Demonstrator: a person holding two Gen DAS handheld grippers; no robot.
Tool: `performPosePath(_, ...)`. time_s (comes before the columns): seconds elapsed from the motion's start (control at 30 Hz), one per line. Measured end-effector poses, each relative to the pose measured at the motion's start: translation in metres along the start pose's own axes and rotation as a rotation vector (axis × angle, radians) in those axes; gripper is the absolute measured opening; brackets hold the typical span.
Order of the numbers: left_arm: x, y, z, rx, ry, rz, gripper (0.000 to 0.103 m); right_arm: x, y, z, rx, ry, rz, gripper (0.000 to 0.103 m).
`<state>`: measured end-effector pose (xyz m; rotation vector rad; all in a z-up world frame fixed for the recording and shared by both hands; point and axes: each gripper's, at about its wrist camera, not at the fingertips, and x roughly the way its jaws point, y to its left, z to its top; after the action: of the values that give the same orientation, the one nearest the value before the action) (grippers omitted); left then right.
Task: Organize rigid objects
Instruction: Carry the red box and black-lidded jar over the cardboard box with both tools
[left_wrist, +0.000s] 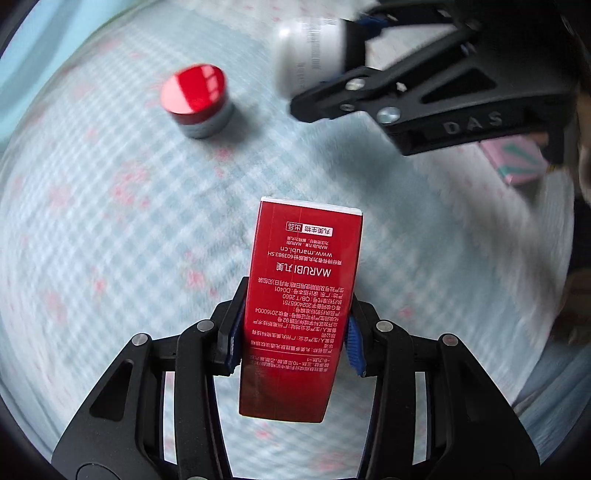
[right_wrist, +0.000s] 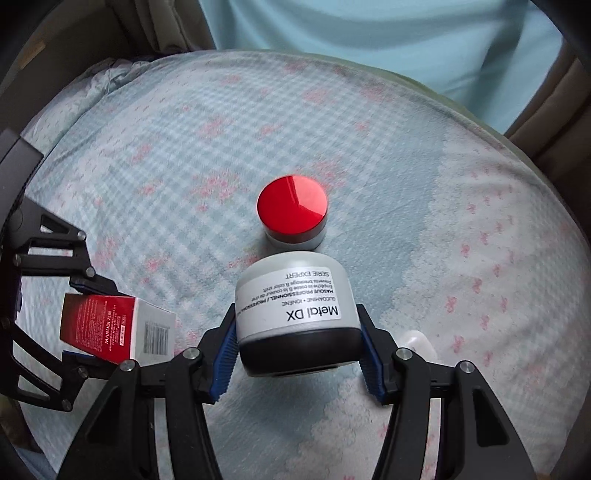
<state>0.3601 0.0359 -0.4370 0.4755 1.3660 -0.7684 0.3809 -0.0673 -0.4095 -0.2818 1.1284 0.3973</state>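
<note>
My left gripper (left_wrist: 291, 332) is shut on a tall red Marubi box (left_wrist: 299, 295) and holds it above the bed. It also shows in the right wrist view (right_wrist: 110, 328) at the lower left. My right gripper (right_wrist: 297, 350) is shut on a grey Metal DX jar (right_wrist: 295, 306) with a black lid, held on its side. In the left wrist view the jar (left_wrist: 310, 48) shows at the top, between the right gripper's fingers (left_wrist: 332, 99). A small jar with a red lid (left_wrist: 195, 98) (right_wrist: 292, 214) stands on the bed ahead of both grippers.
A checked blue and pink bedsheet (right_wrist: 406, 184) covers the bed. A pink and green box (left_wrist: 517, 162) lies at the right. A small white object (right_wrist: 419, 341) lies beside the right gripper. A light blue curtain (right_wrist: 369, 44) hangs behind the bed.
</note>
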Motion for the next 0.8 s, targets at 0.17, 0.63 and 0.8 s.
performPosePath(0.17, -0.040, 0.000, -0.011, -0.105, -0.071, 0.003, 0.040, -0.046, 0.006, -0.003, 0.073, -0.022, -0.015, 0.053)
performPosePath(0.63, -0.171, -0.075, -0.036, -0.222, -0.298, 0.036, 0.040, -0.222, 0.045, -0.056, 0.319, -0.056, -0.082, 0.053)
performPosePath(0.8, -0.207, -0.121, -0.035, -0.215, -0.349, 0.023, 0.040, -0.264, 0.045, -0.087, 0.362, -0.060, -0.107, 0.053)
